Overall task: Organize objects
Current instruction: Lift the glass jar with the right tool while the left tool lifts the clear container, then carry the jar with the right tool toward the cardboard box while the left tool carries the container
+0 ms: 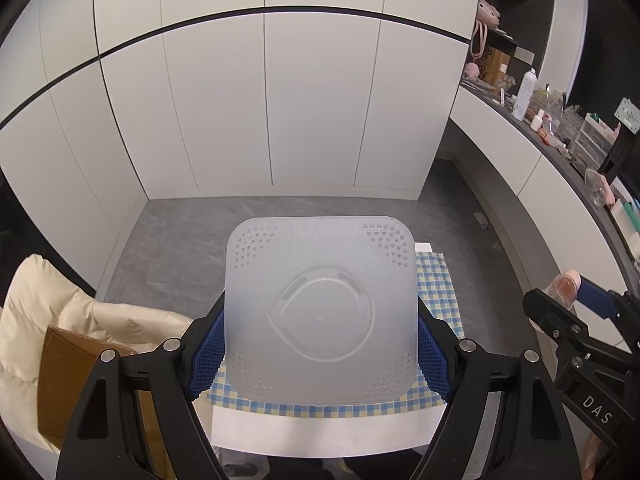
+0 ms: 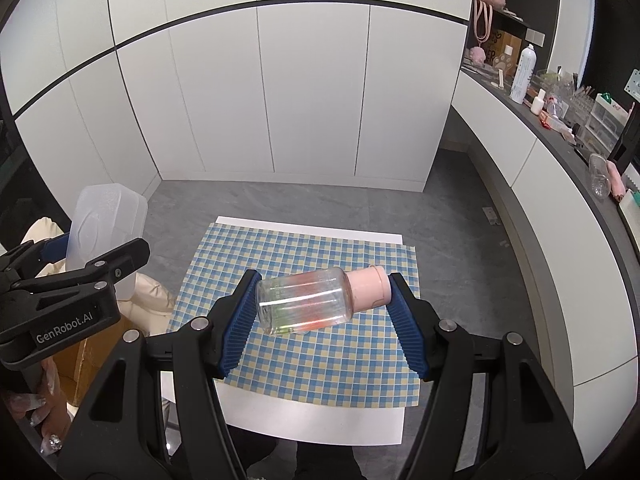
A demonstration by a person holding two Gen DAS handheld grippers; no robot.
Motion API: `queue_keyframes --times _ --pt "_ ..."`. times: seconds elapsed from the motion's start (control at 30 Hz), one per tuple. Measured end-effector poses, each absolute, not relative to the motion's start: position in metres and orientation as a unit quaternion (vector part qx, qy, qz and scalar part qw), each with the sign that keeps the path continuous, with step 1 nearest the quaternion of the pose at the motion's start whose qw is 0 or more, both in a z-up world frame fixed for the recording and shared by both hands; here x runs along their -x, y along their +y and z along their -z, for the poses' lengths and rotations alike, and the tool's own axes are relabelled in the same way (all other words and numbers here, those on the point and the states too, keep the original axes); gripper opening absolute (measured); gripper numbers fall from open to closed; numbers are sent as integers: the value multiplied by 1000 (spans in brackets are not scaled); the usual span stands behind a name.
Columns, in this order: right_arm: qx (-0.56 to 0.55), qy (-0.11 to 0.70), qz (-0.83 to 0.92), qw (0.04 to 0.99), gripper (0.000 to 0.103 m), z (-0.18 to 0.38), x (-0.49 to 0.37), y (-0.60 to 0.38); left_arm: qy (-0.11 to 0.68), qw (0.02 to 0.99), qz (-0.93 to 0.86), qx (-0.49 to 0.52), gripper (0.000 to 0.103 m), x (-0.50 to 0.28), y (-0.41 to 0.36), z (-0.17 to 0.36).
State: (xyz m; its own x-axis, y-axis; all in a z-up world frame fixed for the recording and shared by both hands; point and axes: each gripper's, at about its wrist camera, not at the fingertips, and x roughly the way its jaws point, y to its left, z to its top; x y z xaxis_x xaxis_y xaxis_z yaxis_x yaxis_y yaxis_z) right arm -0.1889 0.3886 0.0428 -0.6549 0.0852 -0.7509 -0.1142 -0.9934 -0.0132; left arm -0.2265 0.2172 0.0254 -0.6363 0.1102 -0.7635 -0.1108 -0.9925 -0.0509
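My left gripper (image 1: 320, 344) is shut on a translucent white plastic basket (image 1: 320, 308), held with its perforated bottom facing the camera, above the blue-and-yellow checked cloth (image 1: 436, 280). The basket also shows at the left of the right wrist view (image 2: 106, 224). My right gripper (image 2: 322, 304) is shut on a clear bottle with a pink cap (image 2: 308, 304), gripped end to end and held sideways above the checked cloth (image 2: 320, 364). The bottle shows at the right edge of the left wrist view (image 1: 562, 286).
The cloth lies on a small white table (image 2: 312, 420) over a grey floor. A cream padded jacket (image 1: 48, 312) and a cardboard box (image 1: 60, 380) sit at the left. White cabinets stand behind. A dark cluttered counter (image 2: 560, 136) runs along the right.
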Motion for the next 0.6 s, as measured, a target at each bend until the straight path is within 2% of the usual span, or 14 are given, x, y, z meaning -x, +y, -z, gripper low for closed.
queue_keyframes --times 0.6 --pt "413 23 -909 54 66 -35 146 381 18 85 -905 417 82 172 212 -17"
